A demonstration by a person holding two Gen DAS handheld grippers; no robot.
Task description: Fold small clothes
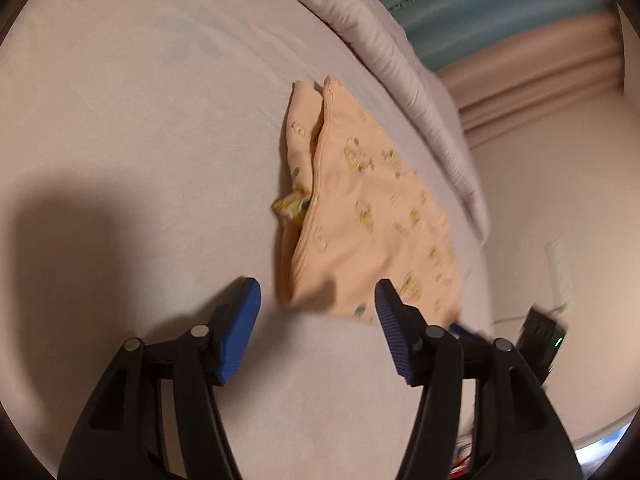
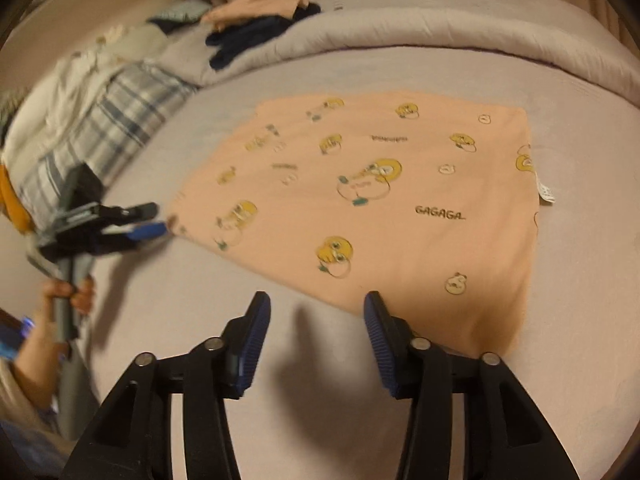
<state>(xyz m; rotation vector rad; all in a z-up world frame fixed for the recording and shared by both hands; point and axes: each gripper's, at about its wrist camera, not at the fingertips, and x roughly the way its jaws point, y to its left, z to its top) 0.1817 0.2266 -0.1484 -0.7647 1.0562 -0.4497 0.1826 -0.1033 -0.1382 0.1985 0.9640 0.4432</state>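
Observation:
A peach garment with yellow duck prints lies folded flat on the lilac bed sheet; in the left wrist view it shows edge-on with its layers. My left gripper is open and empty just short of the garment's near corner; it also shows in the right wrist view, its tip at the garment's left corner. My right gripper is open and empty above the sheet at the garment's near edge. Part of it shows in the left wrist view.
A rolled lilac duvet runs along the far side of the bed. A pile of other clothes and a plaid cloth lie at the far left. Curtains hang behind the bed.

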